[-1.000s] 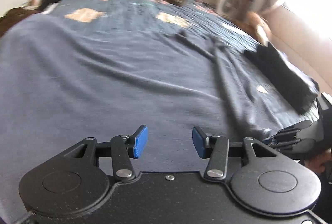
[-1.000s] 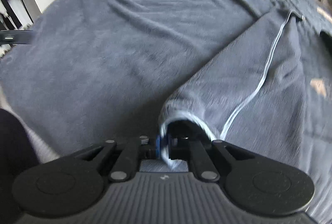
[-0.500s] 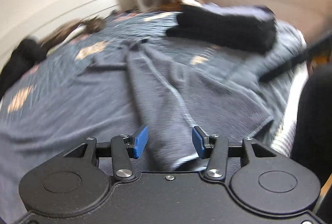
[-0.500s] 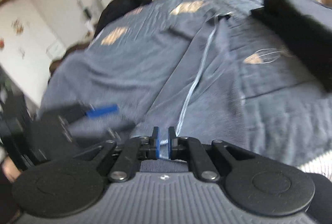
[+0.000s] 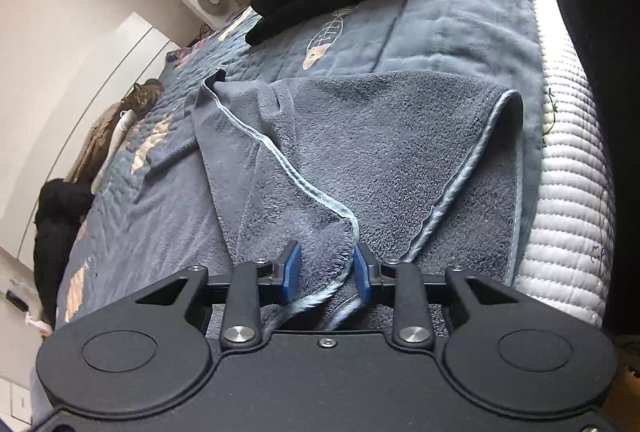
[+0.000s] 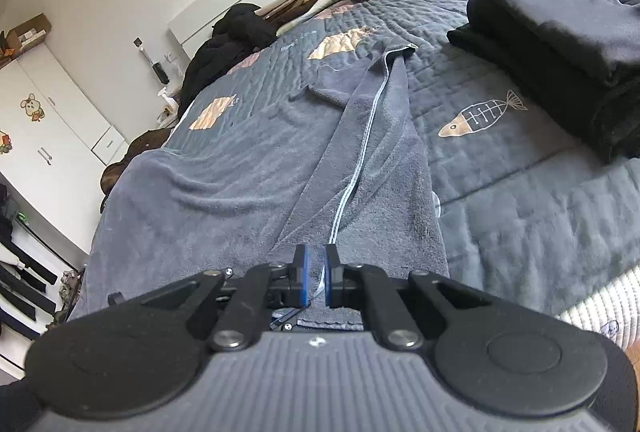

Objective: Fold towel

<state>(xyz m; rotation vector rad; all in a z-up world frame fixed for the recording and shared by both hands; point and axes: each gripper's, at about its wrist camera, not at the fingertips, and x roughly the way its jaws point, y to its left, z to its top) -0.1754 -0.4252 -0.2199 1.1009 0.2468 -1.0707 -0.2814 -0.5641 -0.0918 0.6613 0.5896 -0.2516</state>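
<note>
The right gripper (image 6: 314,274) has its blue pads drawn nearly together, a slim gap showing, with the pale hem of the grey towel (image 6: 360,168) running up between them; it looks pinched on that hem, though the contact itself is hard to make out. The left gripper (image 5: 325,268) stands with its pads apart, a bunched corner of the towel (image 5: 360,152) lying between them without being squeezed. The towel lies on the quilted bedspread (image 6: 520,192) near the bed's edge, one part turned over on itself with the hem crossing diagonally, so a fold is partly made but crooked. A stack of dark folded clothes (image 6: 560,44) sits beside it.

The risk, I'd judge: the left pads closing on one layer only, or the right's thin grip slipping, skewing the fold.
</note>
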